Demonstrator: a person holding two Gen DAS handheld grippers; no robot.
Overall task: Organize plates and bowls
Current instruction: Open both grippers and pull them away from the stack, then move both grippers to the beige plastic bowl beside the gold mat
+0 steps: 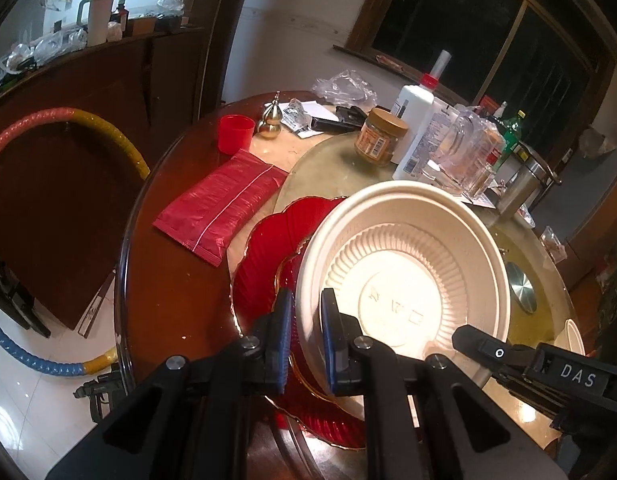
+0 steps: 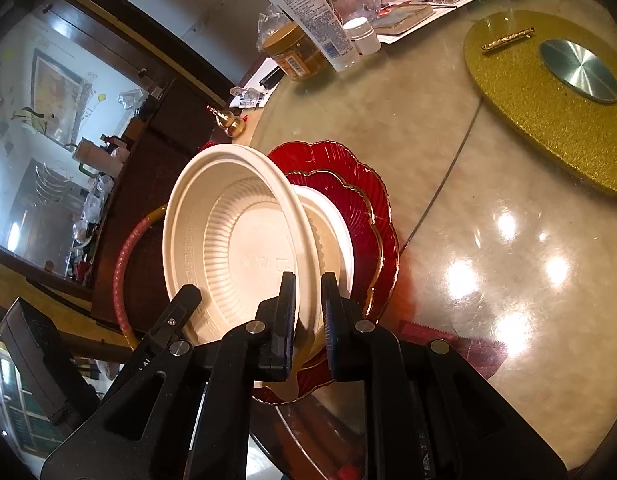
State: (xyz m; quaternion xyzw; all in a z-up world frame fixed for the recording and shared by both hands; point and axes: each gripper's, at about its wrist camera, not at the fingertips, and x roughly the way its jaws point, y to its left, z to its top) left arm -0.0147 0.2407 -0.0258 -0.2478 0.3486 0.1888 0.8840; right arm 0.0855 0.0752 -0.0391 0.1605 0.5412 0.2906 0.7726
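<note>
Both grippers (image 1: 304,316) (image 2: 308,300) clamp bowl (image 1: 408,280) over red plates (image 1: 268,248).

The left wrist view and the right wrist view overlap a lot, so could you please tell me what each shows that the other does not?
Only the left wrist view shows the red cup and the whole red packet. Only the right wrist view shows the gold mat clearly, and a second white bowl under the lifted one. Both show the white bowl held by both claws over the red plates, and the peanut butter jar.
</note>
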